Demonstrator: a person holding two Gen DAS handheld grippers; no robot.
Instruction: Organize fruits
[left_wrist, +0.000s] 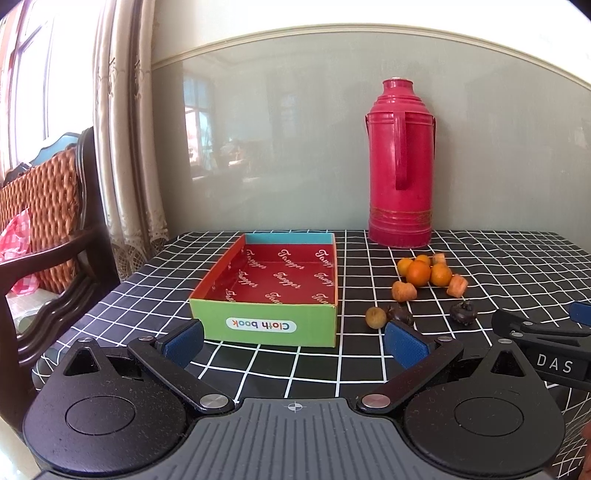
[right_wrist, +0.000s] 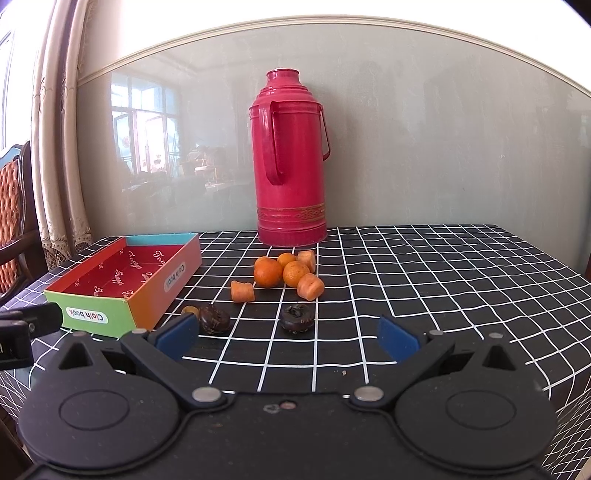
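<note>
Seen from the left wrist, the left hand-held gripper (left_wrist: 295, 341) hangs low over the bench (left_wrist: 498, 258), its blue pads spread wide with nothing between them. Straight ahead sits the shallow box (left_wrist: 266, 325), red inside and bare. The fruits (left_wrist: 424, 275) lie in a loose cluster to its right, in front of the red thermos (left_wrist: 400, 166).

From the right wrist, the right hand-held gripper (right_wrist: 288, 336) is likewise spread apart and grips nothing. Just beyond it rest two dark fruits (right_wrist: 297, 319), with the oranges (right_wrist: 280, 271) farther back and the box off to the left.
</note>
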